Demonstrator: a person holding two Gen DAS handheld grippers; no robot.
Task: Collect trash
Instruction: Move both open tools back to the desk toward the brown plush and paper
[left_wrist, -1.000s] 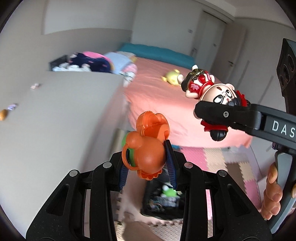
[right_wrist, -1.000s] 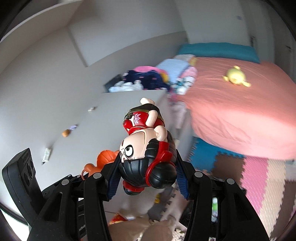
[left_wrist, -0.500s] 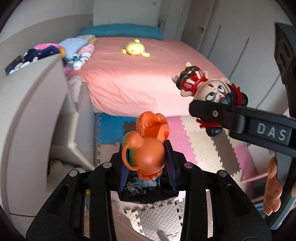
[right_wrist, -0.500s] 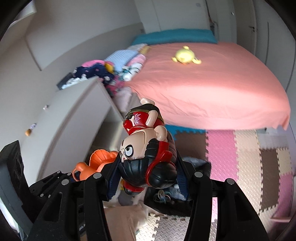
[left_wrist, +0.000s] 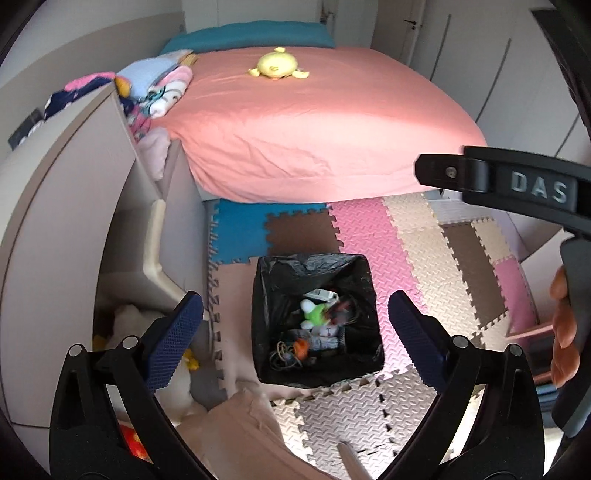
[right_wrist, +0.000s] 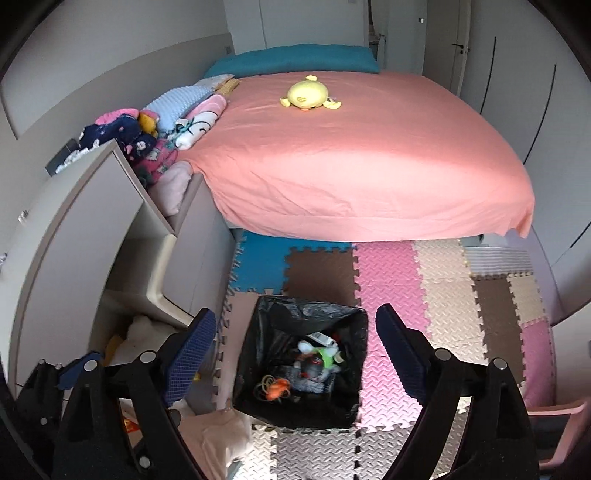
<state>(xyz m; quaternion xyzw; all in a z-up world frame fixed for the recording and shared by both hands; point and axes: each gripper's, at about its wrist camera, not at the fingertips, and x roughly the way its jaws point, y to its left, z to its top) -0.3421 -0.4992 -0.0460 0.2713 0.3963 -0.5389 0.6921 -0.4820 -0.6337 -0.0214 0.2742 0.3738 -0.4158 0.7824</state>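
Both tongs, left (left_wrist: 295, 325) and right (right_wrist: 295, 349), are opening with nothing between them, right over the black-lined bin (left_wrist: 258, 317). Toys sit inside (right_wrist: 314, 363), so I'd guess it's the drop-off; next, fetch more trash.

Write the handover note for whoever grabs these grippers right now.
Left gripper: jaws opening, nothing between them.
Right gripper: jaws opening, nothing between them.
Both hang over the bin, black-lined, on the foam mat.
Done: toys and other bits lie inside the bin, among them an orange piece and a green one.
Left: cannot tell from here what trash remains; a yellow plush lies on the bed.
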